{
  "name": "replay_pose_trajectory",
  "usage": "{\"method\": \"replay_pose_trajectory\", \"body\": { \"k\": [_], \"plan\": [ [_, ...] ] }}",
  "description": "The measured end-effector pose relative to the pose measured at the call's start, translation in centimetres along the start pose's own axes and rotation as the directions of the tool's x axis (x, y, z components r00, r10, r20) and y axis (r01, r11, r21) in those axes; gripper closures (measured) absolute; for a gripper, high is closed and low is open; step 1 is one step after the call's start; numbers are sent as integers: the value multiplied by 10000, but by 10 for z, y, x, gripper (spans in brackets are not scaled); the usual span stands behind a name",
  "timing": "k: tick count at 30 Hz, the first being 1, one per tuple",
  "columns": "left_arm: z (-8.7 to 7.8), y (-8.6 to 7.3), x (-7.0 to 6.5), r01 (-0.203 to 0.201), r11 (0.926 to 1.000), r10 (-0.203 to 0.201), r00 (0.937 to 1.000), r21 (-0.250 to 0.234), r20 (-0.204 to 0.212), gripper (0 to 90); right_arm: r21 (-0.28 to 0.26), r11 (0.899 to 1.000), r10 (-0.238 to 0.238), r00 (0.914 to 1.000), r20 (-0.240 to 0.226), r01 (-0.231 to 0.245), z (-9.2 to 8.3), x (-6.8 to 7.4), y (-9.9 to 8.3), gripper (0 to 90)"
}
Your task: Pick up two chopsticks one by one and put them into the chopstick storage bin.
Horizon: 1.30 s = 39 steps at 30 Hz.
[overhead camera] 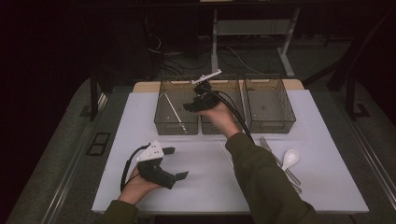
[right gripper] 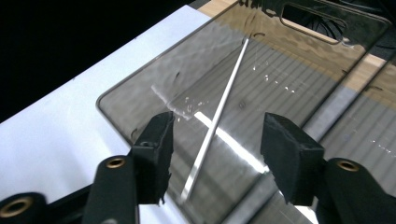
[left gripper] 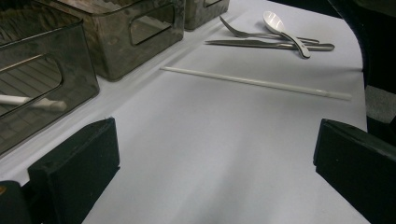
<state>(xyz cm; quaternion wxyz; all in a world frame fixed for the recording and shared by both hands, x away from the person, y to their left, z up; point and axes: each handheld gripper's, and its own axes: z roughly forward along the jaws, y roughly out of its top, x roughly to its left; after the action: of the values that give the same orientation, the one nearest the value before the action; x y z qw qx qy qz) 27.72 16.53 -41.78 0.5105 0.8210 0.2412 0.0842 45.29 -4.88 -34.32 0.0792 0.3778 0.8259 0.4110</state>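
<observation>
My right claw (right gripper: 215, 140) hangs over the left bin (overhead camera: 161, 122), jaws apart with nothing pinched; the white stick (right gripper: 219, 112) lies loose inside, slanted across the bottom. Best to lift straight out without clipping the wall. The left claw (left gripper: 210, 172) rests wide open on the table (left gripper: 196, 140), with a second stick (left gripper: 254, 82) ahead. Can't tell whether the first one's far end leans on the wall.
</observation>
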Motion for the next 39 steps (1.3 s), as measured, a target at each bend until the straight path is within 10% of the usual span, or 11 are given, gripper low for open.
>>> {"method": "replay_pose_trajectory", "body": {
  "k": [39],
  "plan": [
    [3, -2, -2, 11, 9997, -11, 10000, 252, -24, 0, -19, 9982, -606, 9947, -833, 607, -101, -11, -126, 378]
  ]
}}
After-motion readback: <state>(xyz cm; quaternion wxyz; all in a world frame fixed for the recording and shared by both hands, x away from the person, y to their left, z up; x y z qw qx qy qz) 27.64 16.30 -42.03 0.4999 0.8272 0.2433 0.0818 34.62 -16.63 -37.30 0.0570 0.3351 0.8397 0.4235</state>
